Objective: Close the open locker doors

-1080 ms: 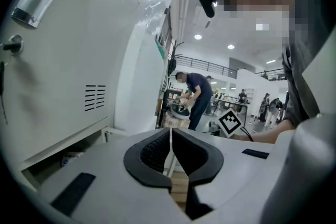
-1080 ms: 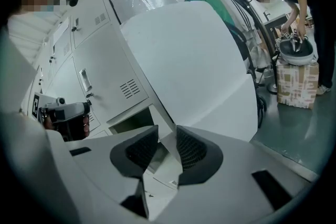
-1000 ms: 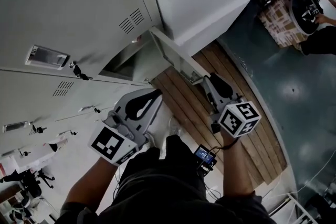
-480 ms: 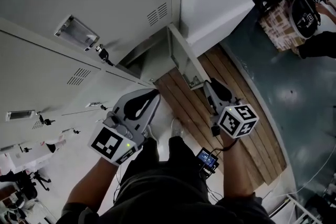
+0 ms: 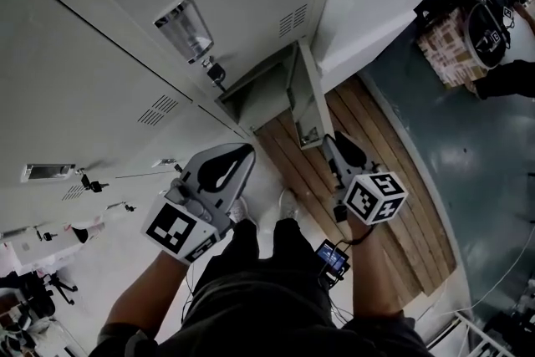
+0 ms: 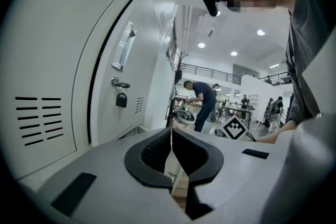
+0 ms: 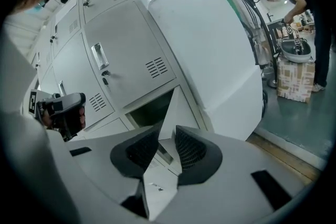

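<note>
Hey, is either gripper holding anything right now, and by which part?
Nothing is held. The left gripper's jaws are shut and empty. The right gripper's jaws stand apart, lined up with the open locker door's lower edge but not clamped on it.

open locker (image 5: 255, 92) int. too dark, label holder (image 5: 185, 28) blurred, txt unreadable

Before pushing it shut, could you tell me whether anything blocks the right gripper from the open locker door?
Nothing visible does; the open locker door stands directly ahead of the right gripper, whose jaws are apart.
</note>
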{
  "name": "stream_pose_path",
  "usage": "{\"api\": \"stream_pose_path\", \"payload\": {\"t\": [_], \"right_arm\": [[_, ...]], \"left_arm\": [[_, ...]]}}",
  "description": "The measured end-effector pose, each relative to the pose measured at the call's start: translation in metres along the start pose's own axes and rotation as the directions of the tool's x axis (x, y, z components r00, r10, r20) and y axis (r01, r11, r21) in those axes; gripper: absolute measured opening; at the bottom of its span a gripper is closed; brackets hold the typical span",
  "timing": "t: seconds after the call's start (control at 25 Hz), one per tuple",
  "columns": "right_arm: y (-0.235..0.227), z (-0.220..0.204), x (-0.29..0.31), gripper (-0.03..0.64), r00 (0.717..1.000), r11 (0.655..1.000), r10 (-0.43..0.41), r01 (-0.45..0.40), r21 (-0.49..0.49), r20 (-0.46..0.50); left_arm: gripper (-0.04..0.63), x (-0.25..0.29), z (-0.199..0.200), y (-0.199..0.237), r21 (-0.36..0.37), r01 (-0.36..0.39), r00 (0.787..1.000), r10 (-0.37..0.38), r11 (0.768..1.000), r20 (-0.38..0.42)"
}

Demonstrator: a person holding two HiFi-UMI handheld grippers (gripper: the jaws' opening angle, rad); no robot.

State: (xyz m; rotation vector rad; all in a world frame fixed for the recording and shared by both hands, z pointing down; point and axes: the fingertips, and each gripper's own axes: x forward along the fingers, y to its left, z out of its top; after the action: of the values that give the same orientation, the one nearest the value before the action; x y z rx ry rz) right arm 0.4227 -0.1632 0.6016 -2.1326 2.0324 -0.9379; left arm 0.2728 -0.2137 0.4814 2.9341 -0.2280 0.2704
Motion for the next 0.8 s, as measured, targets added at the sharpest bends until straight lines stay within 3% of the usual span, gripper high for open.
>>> {"api": "stream_pose_path", "payload": {"t": [0.8], "right_arm": [[0.064,-0.016,0.04,0.1,0.998,0.999,0.054,-0.054,0.001,-0.026]], "left_arm": [[0.009,-0.063,-0.003,0.031,-0.008,-0.069,0.997,0.069,0.998,0.025]]}}
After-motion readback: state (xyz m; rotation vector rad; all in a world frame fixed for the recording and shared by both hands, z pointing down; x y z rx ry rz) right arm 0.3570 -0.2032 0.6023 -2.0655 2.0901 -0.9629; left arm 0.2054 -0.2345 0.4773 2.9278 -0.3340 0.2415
